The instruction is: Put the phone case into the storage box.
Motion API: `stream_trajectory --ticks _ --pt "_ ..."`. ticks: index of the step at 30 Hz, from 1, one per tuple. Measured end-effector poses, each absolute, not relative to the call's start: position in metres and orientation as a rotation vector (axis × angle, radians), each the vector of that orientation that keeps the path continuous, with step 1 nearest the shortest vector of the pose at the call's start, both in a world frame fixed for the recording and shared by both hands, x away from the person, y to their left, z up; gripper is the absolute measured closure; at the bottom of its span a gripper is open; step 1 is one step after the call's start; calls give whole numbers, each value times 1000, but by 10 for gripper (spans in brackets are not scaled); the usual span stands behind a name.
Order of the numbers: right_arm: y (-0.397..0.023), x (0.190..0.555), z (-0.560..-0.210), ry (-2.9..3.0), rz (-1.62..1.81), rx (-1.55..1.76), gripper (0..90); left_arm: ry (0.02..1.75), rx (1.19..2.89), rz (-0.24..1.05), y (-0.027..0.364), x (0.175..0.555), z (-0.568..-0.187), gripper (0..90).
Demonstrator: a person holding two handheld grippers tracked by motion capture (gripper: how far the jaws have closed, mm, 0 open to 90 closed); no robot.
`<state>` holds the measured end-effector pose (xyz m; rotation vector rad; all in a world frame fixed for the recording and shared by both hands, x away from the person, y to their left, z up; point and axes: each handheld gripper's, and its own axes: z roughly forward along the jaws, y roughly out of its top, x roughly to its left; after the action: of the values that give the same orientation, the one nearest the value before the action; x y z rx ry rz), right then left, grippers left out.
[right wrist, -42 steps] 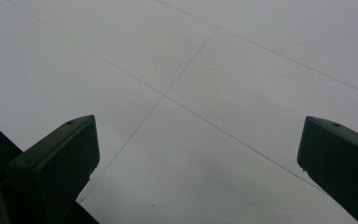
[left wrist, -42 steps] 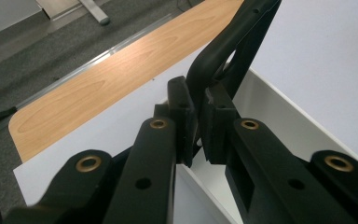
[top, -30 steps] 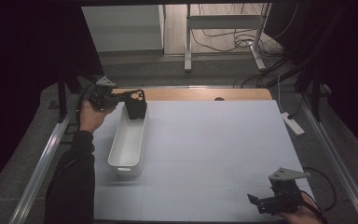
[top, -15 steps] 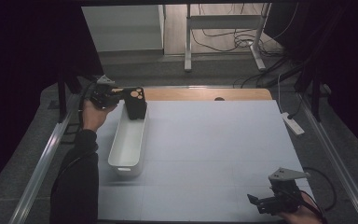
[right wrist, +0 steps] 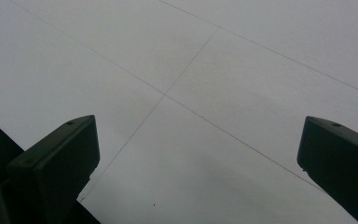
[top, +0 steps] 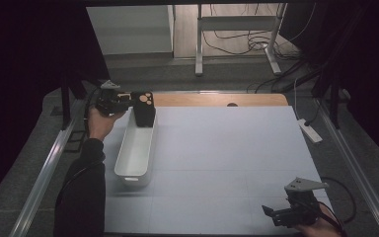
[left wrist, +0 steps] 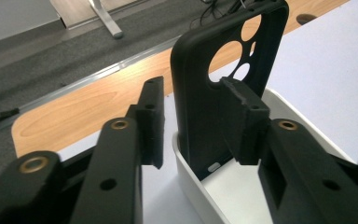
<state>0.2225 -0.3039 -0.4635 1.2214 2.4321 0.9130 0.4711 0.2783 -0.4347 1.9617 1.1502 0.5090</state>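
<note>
— Left claw (left wrist: 193,126) has just been opening; its jaws stand apart around the case (left wrist: 223,93), the left pad clear of it, the right one at or just off the inner face. Nothing pinched now.

— Where is the case?

— Upright in the far end of the bin (top: 135,153), leaning on the end wall, camera holes up.

— How will it handle?

— Light, I judge, and a thin shell: it flexes at the sides and looks matte, not slippery. Not fragile. It may tip over, standing on its short edge.

— Best hold?

— Across one long side wall, near the bin's rim, pads on inner and outer faces.

— Right claw (top: 288,215)?

— Open, empty, well apart from the bin.
</note>
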Motion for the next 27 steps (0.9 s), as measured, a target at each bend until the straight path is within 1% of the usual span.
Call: stream_trajectory --ticks 5,13,15,19,21,23,25,27 --pt "-304 222 -463 2431 912 1221 0 1167 1935 454 280 469 -437 507" --pt "-304 222 -463 2430 911 1219 0 1176 1913 394 281 463 -438 408" --pt "-304 222 -463 2430 911 1219 0 1173 1915 393 280 461 -438 398" --pt "-304 222 -463 2429 910 1220 0 1169 1922 372 279 458 -438 337" --pt "-304 222 -463 2428 910 1218 0 1171 1921 321 279 456 -439 303" --pt "-304 222 -463 2426 910 1221 0 1169 1923 305 279 455 -440 297" --pt "-303 222 -463 2424 909 1221 0 1174 1928 302 279 452 -441 257" --pt "-303 222 -463 2426 909 1220 0 1169 1918 289 280 450 -442 239"
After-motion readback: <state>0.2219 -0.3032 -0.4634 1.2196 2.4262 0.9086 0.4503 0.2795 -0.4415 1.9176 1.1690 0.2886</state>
